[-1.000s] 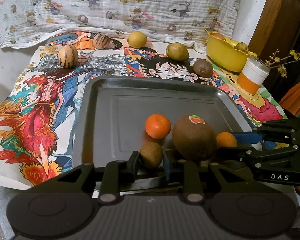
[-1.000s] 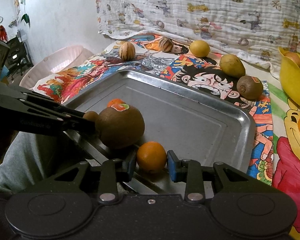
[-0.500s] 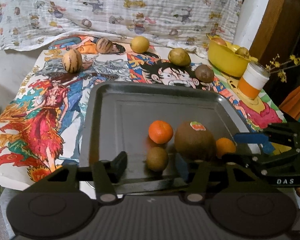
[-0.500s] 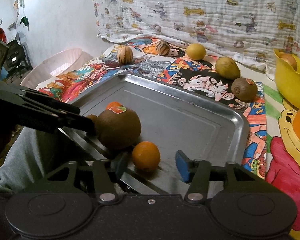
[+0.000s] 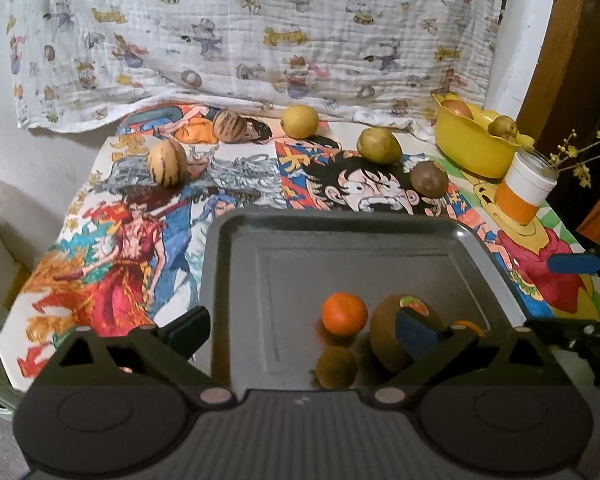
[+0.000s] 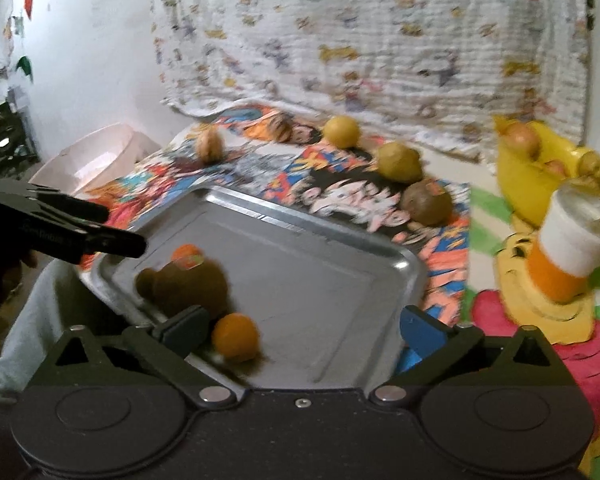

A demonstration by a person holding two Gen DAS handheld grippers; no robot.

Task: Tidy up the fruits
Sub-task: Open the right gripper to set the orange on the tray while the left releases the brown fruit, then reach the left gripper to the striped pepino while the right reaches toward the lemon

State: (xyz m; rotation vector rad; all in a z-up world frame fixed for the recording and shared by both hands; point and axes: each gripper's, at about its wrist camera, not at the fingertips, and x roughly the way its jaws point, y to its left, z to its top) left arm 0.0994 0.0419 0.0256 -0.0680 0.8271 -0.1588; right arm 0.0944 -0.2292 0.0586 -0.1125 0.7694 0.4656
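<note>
Both grippers, left gripper (image 5: 302, 330) & right gripper (image 6: 302, 326), just spread their fingers, releasing small kiwi (image 5: 336, 366) & orange (image 6: 236, 336) onto tray (image 5: 380, 236)'s near edge. Risk: round fruit rolls off.

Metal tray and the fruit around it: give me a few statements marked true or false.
1. Four fruits lie in the metal tray. True: two oranges, a small kiwi and a large brown fruit.
2. The left tool grips the small kiwi. False: its jaws have just been opening and stand wide, gripping nothing.
3. The right tool is shut on an orange. False: its jaws have just been opening; the orange lies free.
4. A lemon lies on the cloth beyond the tray. True.
5. The yellow bowl is empty. False: it holds produce.
</note>
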